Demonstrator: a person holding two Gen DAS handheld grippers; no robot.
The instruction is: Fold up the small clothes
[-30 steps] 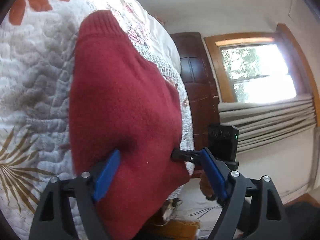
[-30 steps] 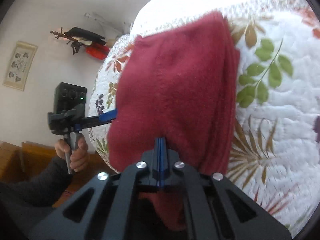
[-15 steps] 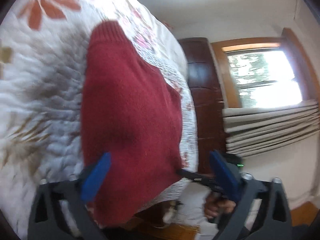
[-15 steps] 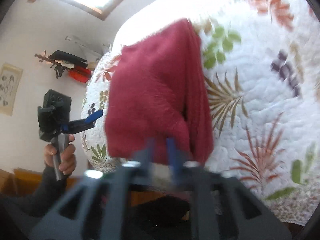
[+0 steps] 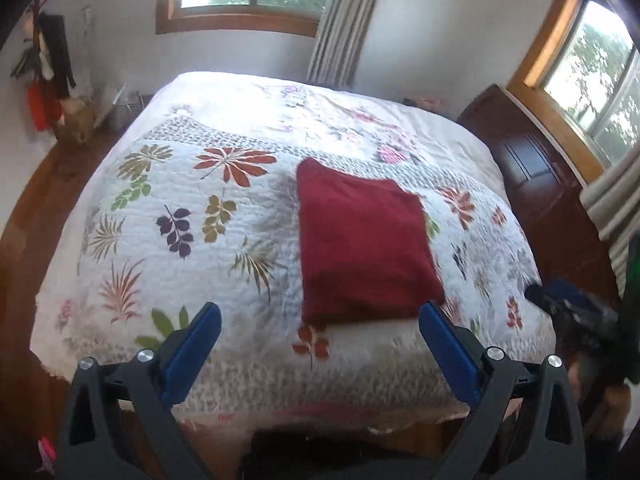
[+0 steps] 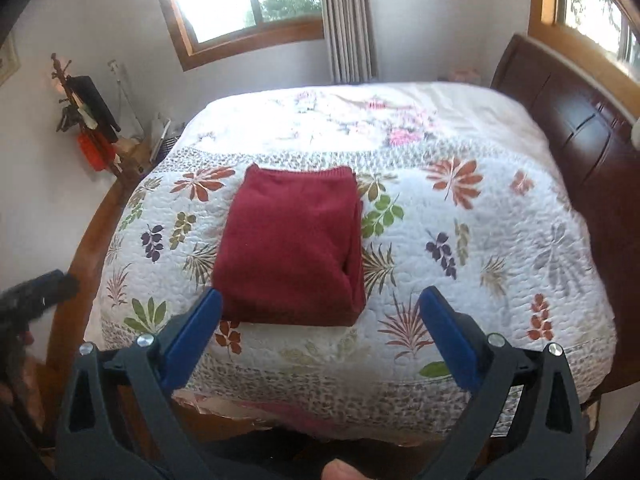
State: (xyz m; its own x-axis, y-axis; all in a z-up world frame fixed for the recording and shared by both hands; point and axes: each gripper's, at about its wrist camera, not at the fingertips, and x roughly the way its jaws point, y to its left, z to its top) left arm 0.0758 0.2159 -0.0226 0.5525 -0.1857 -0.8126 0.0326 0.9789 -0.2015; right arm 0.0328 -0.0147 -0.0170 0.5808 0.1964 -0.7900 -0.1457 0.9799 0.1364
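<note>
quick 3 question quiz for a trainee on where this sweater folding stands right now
1. True or false: the dark red knitted sweater lies folded into a compact rectangle on the white floral quilted bedspread.
2. Multiple choice: the left gripper and the right gripper are (a) both shut on the sweater, (b) both open and holding nothing, (c) one open and one shut.
3. Fill in: in the right wrist view, the stacked folded layers show along the sweater's ____ edge.

Key: 1 true; 2 b; 3 right.
</note>
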